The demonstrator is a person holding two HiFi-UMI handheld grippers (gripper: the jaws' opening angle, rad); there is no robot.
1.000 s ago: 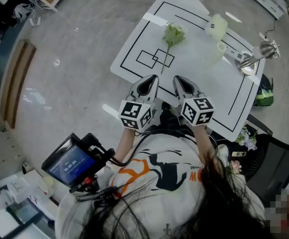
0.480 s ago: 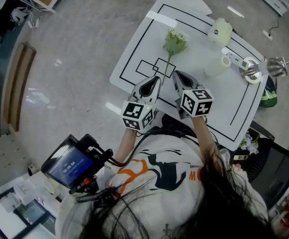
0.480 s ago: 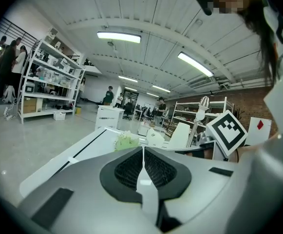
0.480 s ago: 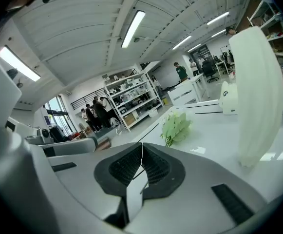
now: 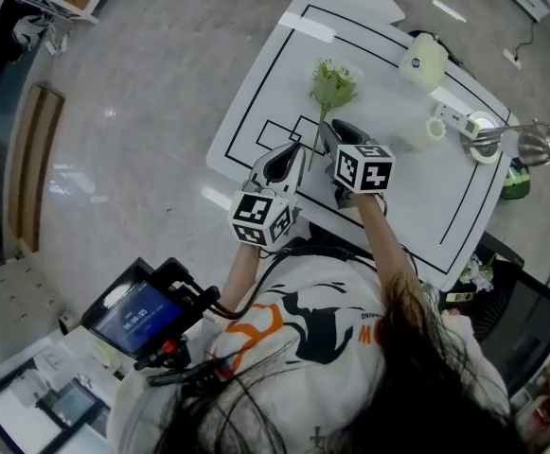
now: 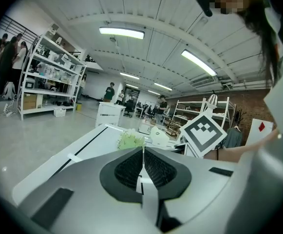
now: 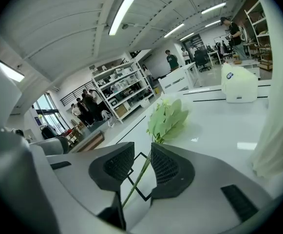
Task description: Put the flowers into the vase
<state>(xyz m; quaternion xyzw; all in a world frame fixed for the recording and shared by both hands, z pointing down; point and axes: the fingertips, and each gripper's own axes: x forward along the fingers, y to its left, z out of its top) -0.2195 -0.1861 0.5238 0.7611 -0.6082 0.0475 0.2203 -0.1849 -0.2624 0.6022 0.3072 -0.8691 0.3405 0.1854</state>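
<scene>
A pale green flower (image 5: 333,81) lies on the white table (image 5: 256,93), its thin stem (image 5: 323,121) running back toward me. My right gripper (image 5: 335,130) is at the stem's lower end. In the right gripper view its jaws (image 7: 142,152) are opening, with the stem (image 7: 137,178) between the pads and untouched. The flower head (image 7: 168,118) lies just ahead. To the left and a little behind, my left gripper (image 5: 289,151) is shut and empty (image 6: 142,150). The frosted vase (image 5: 415,133) stands to the right of the flower.
A white rounded jar (image 5: 423,61) sits at the table's far side. A tape roll (image 5: 483,126) and a metal funnel-like piece (image 5: 532,144) lie at the right edge. Black lines mark the tabletop. A small screen (image 5: 133,310) hangs at my left side.
Both grippers have moved forward over the table toward the flower. The right gripper came down to the stem and its jaws parted around it. The left one stayed shut.
</scene>
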